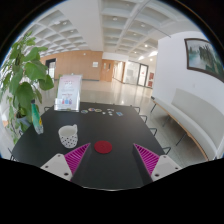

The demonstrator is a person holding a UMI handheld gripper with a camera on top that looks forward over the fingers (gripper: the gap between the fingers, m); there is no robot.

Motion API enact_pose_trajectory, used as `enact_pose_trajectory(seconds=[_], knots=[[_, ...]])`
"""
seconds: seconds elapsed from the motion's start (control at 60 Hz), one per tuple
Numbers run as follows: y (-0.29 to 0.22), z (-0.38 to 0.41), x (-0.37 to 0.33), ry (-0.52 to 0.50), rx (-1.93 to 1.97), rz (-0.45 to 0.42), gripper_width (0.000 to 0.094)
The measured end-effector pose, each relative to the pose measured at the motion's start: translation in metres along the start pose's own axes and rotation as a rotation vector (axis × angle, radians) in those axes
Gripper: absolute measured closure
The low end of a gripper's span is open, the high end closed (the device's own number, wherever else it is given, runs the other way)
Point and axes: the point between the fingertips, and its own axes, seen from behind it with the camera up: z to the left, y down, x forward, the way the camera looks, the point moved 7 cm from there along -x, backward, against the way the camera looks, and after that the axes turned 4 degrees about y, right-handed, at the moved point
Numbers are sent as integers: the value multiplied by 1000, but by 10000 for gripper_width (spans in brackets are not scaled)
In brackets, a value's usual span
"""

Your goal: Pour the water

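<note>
Ahead of open fingers [103,163], white ribbed cup [68,135] stands upright.

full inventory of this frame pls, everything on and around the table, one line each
Dark rectangular table: one, black, stretching ahead of the fingers.
White patterned cup: one, white, on the table just ahead of the left finger.
Small red round disc: one, red, on the table between and just ahead of the fingers.
Blue-capped bottle: one, bluish, at the table's left edge by the plant.
Clear plastic box: one, translucent white, at the table's far left end.
Small scattered items: several, too small to identify, at the far end.
Leafy green plant: one, green, left of the table.
White bench: one, white, along the right wall.
Framed picture: one, dark, on the right wall.
Gripper: one, magenta pads, open, holding nothing.
</note>
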Motion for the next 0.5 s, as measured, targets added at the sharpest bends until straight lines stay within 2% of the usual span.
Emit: enact_pose_trajectory(seconds=[0.167, 0.3, 0.5], knots=[[19, 28, -8, 14, -30, 17, 76], [35, 89, -20, -42, -44, 33, 76], [36, 174, -21, -167, -81, -12, 74]])
